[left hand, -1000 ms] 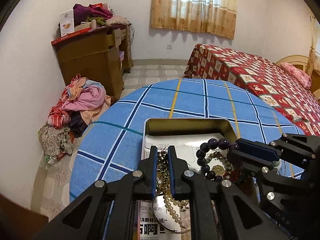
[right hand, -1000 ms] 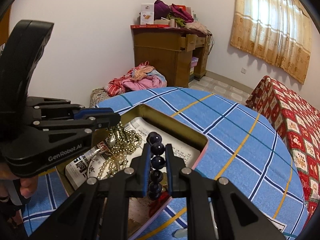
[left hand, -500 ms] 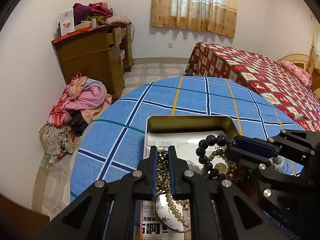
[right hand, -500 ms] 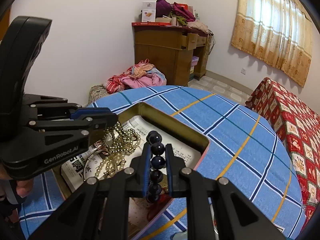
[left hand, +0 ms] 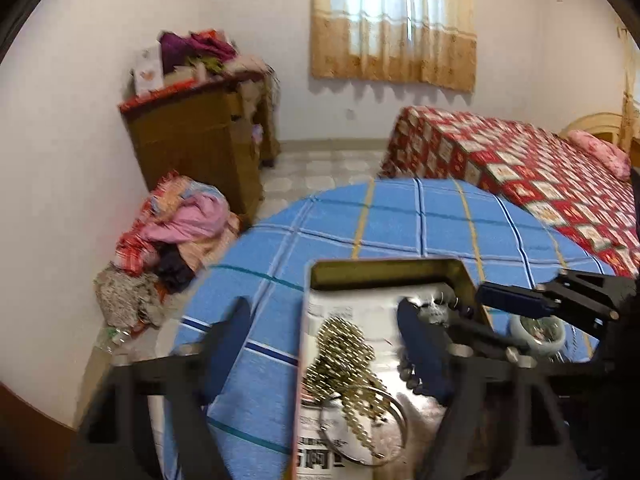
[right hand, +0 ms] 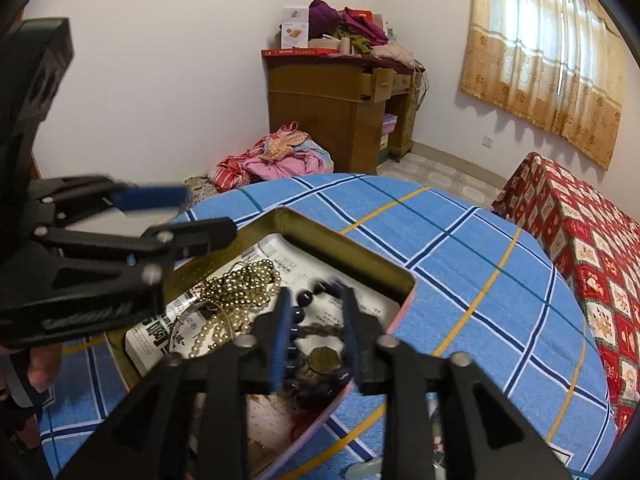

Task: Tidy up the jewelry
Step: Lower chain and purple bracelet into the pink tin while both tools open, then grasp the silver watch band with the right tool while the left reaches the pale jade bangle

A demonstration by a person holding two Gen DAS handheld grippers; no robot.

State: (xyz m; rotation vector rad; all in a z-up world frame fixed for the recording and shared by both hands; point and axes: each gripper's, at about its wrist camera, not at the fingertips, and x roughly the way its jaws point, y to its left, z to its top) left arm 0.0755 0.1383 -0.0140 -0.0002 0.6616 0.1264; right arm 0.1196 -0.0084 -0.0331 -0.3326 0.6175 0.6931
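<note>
A gold tin box (left hand: 384, 270) (right hand: 352, 246), lined with newspaper, sits on the blue plaid table. In it lie a gold bead necklace (left hand: 344, 350) (right hand: 240, 286), a pearl strand (right hand: 208, 332), a thin metal bangle (left hand: 394, 408), a gold coin pendant (right hand: 324, 358) and a dark purple bead bracelet (right hand: 304, 300). My left gripper (left hand: 326, 350) is open wide over the gold necklace, empty. My right gripper (right hand: 316, 334) is open over the box, with the dark bracelet lying loose between its fingers.
A small white cup (left hand: 540, 330) stands on the table right of the box. A wooden dresser (right hand: 340, 108) and a pile of clothes (left hand: 172, 232) are by the wall. A red patterned bed (left hand: 520, 172) lies beyond the table.
Both grippers opened. The left let go of the gold necklace, which now lies in the box. The right released the dark bead bracelet into the box.
</note>
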